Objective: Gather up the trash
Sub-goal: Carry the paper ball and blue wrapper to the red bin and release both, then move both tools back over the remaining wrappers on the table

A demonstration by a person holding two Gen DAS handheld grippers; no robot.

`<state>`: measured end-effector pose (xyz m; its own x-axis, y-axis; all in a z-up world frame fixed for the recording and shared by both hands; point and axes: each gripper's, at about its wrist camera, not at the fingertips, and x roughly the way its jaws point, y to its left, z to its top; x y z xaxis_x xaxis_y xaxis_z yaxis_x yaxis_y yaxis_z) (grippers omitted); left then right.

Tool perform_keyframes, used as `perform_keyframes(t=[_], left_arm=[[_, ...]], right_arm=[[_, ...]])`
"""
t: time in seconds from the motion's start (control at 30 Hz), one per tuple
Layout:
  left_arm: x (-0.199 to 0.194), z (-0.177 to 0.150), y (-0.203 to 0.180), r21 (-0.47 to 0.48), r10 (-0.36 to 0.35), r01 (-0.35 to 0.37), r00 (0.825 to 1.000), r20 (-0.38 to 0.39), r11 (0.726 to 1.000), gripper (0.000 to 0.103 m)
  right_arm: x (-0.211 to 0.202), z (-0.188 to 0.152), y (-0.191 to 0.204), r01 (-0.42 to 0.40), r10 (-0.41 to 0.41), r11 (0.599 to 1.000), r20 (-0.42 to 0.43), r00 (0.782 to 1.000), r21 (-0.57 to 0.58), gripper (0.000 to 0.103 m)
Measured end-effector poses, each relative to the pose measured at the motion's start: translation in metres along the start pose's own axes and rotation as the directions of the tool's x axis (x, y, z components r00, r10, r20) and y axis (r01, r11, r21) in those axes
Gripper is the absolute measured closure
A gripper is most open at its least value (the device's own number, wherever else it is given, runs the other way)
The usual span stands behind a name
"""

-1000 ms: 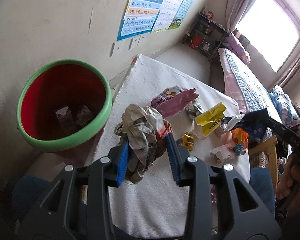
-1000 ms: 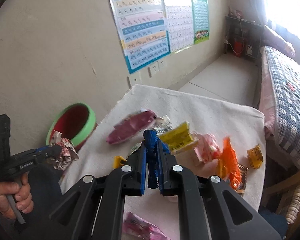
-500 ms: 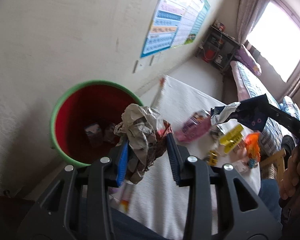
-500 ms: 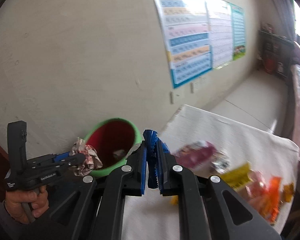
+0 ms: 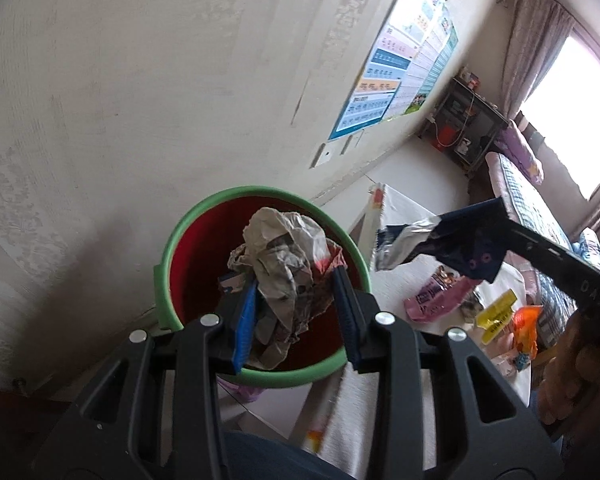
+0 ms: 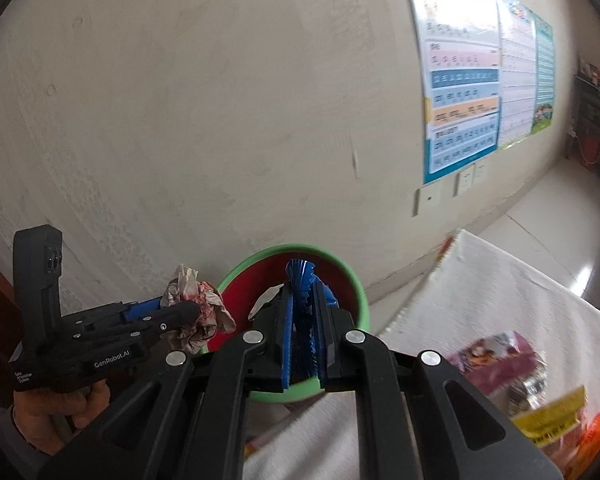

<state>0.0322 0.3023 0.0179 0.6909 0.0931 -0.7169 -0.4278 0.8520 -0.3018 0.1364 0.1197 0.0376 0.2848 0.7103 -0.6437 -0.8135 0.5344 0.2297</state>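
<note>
Crumpled grey paper wad (image 5: 286, 268) clamped btwn left gripper (image 5: 296, 312) pads, hanging over red bin w/ green rim (image 5: 260, 372). Right gripper (image 6: 303, 340) fingers pinched tight on dark blue foil wrapper (image 6: 300, 280), also above the bin mouth. Rest of wrappers (image 5: 432, 292) lie on white cloth table (image 6: 480, 292), 3 o'clock of bin.

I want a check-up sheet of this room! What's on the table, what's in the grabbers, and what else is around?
Surface: white cloth-covered table.
Job's things: green-rimmed red bin; left gripper pinches crumpled grey paper wad over it; right gripper shut on dark blue foil wrapper.
Clutter: pink packet, yellow packet, orange packet on table.
Cables: nothing seen clearly.
Surroundings: wall posters, dark shelf, bed, window.
</note>
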Motion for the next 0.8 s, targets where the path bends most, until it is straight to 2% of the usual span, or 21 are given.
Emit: perform_keyframes(t=[0.23,0.33,0.4,0.47,0.5,0.63,0.7,0.8], left_arm=[[0.018,0.005,0.02,-0.034,0.005,-0.006,1.0,-0.022,0.999,0.065],[0.019,0.002,0.027,-0.051,0.016,-0.016,1.0,-0.014,0.999,0.055],[0.018,0.001,0.033,-0.072,0.022,-0.022,1.0,-0.002,0.997,0.04],[0.016,-0.002,0.038,-0.089,0.032,-0.031,0.999,0.01,0.996,0.033],[0.014,-0.003,0.04,-0.1,0.039,-0.037,0.999,0.015,0.994,0.026],[0.007,-0.01,0.047,-0.131,0.041,-0.037,0.999,0.025,0.991,0.017],[0.002,-0.013,0.046,-0.127,0.05,-0.046,0.998,0.023,0.991,0.007],[-0.001,-0.014,0.036,-0.108,0.051,-0.049,0.999,0.019,0.993,0.005]], right_arm=[[0.046,0.001,0.006,0.001,-0.003,1.0,-0.073,0.997,-0.021,0.091],[0.06,0.001,0.007,-0.009,0.006,0.999,-0.105,0.994,-0.032,0.089],[0.065,0.0,0.008,-0.011,0.006,0.999,-0.112,0.994,-0.039,0.072],[0.067,-0.001,0.008,-0.016,0.011,0.999,-0.114,0.993,-0.037,0.063],[0.067,-0.002,0.007,-0.018,0.014,0.999,-0.114,0.993,-0.033,0.054],[0.06,-0.007,0.001,-0.01,0.008,1.0,-0.101,0.995,-0.013,0.034],[0.053,-0.009,-0.002,0.004,-0.004,1.0,-0.092,0.996,-0.001,0.02],[0.039,-0.016,-0.007,0.033,-0.032,0.999,-0.088,0.996,0.011,0.011]])
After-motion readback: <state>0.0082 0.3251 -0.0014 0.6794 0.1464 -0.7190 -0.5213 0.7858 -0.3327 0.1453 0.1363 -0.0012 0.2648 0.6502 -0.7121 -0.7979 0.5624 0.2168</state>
